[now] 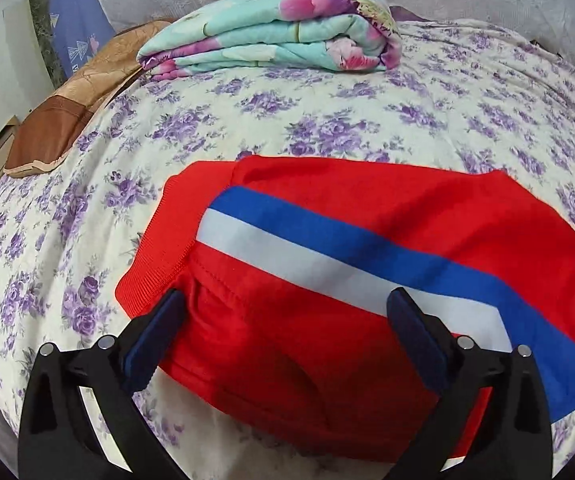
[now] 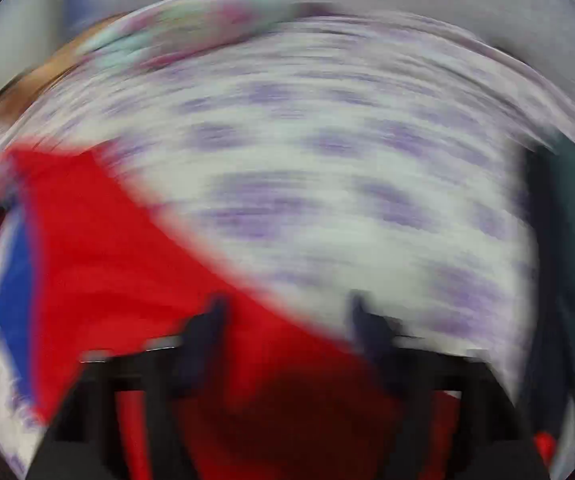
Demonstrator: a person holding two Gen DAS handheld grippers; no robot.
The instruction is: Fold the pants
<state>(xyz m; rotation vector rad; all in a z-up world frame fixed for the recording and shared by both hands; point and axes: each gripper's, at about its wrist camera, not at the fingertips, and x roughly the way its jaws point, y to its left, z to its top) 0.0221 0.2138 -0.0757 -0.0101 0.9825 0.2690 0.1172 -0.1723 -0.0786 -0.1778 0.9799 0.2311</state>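
The red pants [image 1: 327, 280], with a blue and white stripe [image 1: 327, 248] running along them, lie folded into a compact block on the bed [image 1: 287, 120], close to its near edge. The ribbed waistband [image 1: 159, 232] faces the left side of the bed, so the fold has gathered the length into a short stack that looks largely finished.

The left tongs [image 1: 287, 312] hang over the near part of the bundle with their jaws spread wide and released; the cloth lies under the gap and neither pad pinches it. That wide stance would suit pressing down or straddling a thick fold, to my eye.

The right wrist view is badly smeared. The right tongs [image 2: 287, 320] show as two dark fingers standing apart, released, with red cloth beneath them and no clear grip. They sit over the slanted edge of the pants [image 2: 127, 260], where red meets the flowered bedsheet [image 2: 367, 200].

At the far edge of the bed rests a folded floral quilt [image 1: 279, 32], well apart from the pants, and a brown pillow [image 1: 59, 128] lies toward the far left corner. Both leave the working area free.
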